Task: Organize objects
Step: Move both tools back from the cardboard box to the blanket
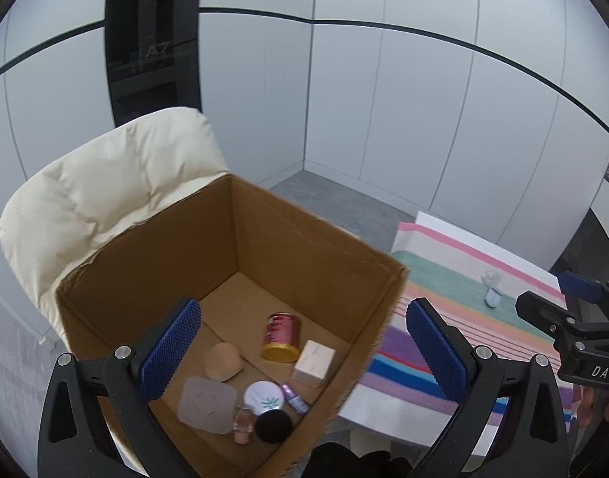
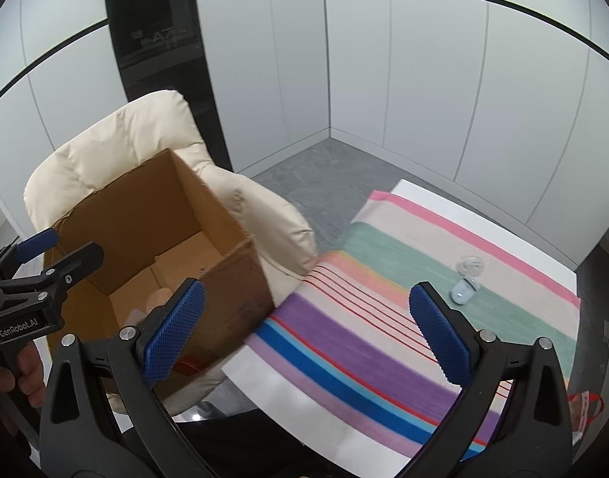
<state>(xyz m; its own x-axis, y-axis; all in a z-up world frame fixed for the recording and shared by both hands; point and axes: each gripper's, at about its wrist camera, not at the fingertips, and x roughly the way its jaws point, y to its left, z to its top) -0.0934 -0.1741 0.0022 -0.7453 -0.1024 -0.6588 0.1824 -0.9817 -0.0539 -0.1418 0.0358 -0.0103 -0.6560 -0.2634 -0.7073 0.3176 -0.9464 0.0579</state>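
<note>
An open cardboard box (image 1: 300,239) (image 2: 228,267) stands on a cream padded chair (image 1: 105,199) (image 2: 264,215). On its floor lie a red and gold can (image 1: 281,336), a pale pink carton (image 1: 313,363), a beige puff (image 1: 224,361), a grey square pad (image 1: 207,404), a white round compact (image 1: 264,397), a black lid (image 1: 273,427), a purple tube (image 1: 295,397) and a small clear bottle (image 1: 242,422). My left gripper (image 1: 304,354) hovers open above the box with nothing in it. My right gripper (image 2: 304,334) hangs open and empty over the striped cloth (image 2: 384,318). A small clear glass bottle (image 2: 466,281) (image 1: 491,288) lies on the cloth, ahead of the right fingertip.
The striped cloth (image 1: 436,306) covers a white table (image 2: 484,215) right of the chair. Grey carpet (image 2: 316,171) and white panelled walls fill the corner behind. A dark panel marked A7 (image 1: 153,40) stands behind the chair. A hand (image 2: 21,366) holds the left gripper's grip.
</note>
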